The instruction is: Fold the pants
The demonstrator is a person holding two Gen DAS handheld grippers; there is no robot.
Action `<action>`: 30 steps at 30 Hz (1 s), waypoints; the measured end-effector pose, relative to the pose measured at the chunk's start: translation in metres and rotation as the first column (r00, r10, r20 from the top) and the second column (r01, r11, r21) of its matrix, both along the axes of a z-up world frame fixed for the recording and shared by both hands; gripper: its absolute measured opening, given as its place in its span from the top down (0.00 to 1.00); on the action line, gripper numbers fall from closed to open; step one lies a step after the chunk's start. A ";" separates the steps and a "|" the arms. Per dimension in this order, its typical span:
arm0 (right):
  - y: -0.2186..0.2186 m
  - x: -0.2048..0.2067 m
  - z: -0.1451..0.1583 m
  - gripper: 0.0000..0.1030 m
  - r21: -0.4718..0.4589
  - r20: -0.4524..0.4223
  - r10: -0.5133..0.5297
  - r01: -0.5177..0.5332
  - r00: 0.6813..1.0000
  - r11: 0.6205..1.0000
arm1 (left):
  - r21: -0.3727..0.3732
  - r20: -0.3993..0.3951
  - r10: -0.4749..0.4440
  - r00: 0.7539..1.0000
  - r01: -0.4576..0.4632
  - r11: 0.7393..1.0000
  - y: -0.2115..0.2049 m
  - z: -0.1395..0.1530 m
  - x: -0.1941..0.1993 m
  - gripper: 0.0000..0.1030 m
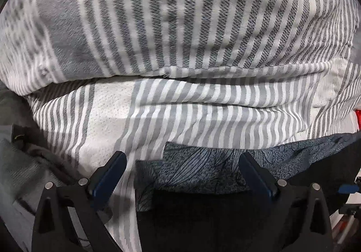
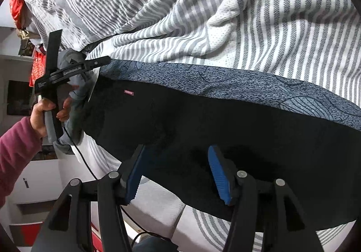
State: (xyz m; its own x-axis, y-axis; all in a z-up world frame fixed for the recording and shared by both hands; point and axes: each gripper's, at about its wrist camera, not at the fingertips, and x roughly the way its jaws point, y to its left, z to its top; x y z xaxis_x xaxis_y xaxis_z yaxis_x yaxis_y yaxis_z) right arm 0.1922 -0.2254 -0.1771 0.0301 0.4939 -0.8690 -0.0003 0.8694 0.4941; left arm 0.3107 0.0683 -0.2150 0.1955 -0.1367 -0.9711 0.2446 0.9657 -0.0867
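The black pants (image 2: 203,121) lie flat on a striped bed, over a blue patterned cloth (image 2: 248,87). A small pink label (image 2: 128,92) marks their left end. My right gripper (image 2: 176,161) is open, its blue pads (image 2: 220,175) spread just over the pants' near edge. My left gripper (image 1: 182,161) is open above the pants' dark end (image 1: 203,218) and the blue patterned cloth (image 1: 203,161). The left gripper also shows in the right wrist view (image 2: 99,61), held by a hand at the pants' left end.
A grey-and-white striped blanket (image 1: 180,37) is bunched up behind the pants. Grey clothing (image 1: 22,173) lies at the left. Red items (image 2: 37,67) and furniture stand beyond the bed's edge. A black cable (image 2: 85,161) hangs near the bed edge.
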 end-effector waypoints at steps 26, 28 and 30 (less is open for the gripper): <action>0.000 -0.009 0.000 0.52 0.013 -0.006 -0.026 0.026 1.000 1.000 | 0.103 -0.027 0.072 0.997 -0.069 0.992 0.041 -0.015 -0.007 0.99; -0.003 -0.013 -0.002 0.51 0.023 -0.026 -0.054 0.055 0.998 0.998 | 0.120 0.012 0.075 0.997 -0.076 0.990 0.035 -0.005 -0.012 0.99; -0.007 -0.018 0.000 0.46 0.027 -0.026 -0.071 0.072 0.997 0.997 | 0.080 0.026 0.067 0.997 -0.069 0.994 0.021 0.010 -0.021 0.99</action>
State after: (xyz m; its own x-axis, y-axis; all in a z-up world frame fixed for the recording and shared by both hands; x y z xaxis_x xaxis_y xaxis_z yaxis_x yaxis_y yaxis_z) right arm 0.1746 -0.2322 -0.1775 0.0446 0.5151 -0.8559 0.0742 0.8527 0.5171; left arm 0.2899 0.0896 -0.2049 0.2238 -0.0432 -0.9737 0.1793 0.9838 -0.0025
